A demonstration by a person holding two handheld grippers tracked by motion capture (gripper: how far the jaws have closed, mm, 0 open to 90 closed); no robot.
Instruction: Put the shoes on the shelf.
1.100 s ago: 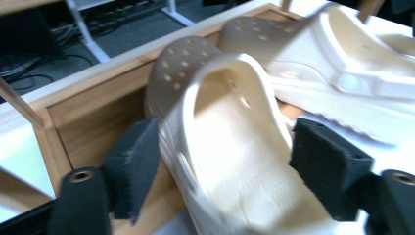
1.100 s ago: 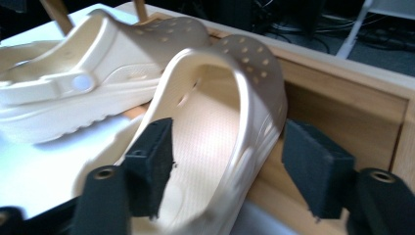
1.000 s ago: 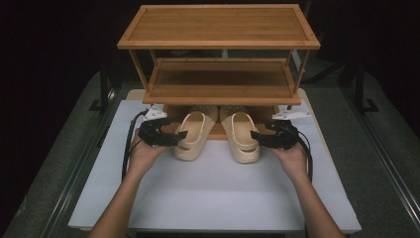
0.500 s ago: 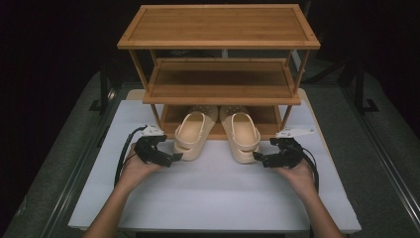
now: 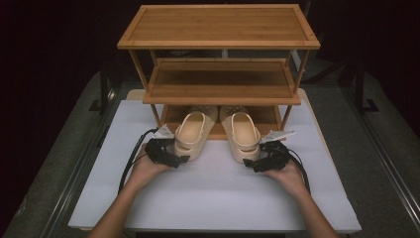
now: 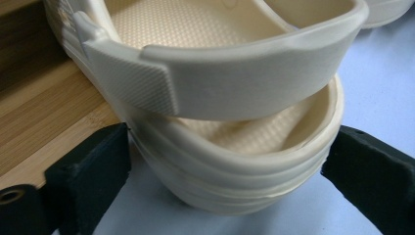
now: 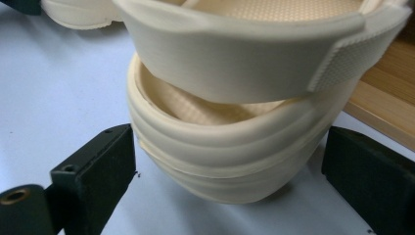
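Seating a pair of cream clogs on the bottom shelf (image 5: 218,130) of a bamboo shoe rack (image 5: 218,42), which stands at the far edge of the white tabletop (image 5: 213,198).

Item 1, left tool (image 5: 171,154): spread open, one jaw on each side of the heel of the left clog (image 5: 190,134), neither visibly pressing it. In the left gripper view the heel (image 6: 230,176) sits between the jaws, its strap (image 6: 244,83) above them.

Item 2, left clog: toe under the middle shelf (image 5: 220,82), heel hanging over the shelf's front edge onto the tabletop.

Item 3, right clog (image 5: 242,134): the same lie, just beside its mate, apart from it.

Item 4, right tool (image 5: 257,162): open, jaws flanking the right clog's heel (image 7: 230,166) with gaps on both sides.

Handling note, as a judgement: to push the clogs home, bear low on the ribbed sole, not the strap, which would likely flex. Drive both straight toward the rack's back, evenly, so the pair stays parallel. Lift the heels slightly to clear the shelf's front lip. Foam is light; a hard shove could skew it.
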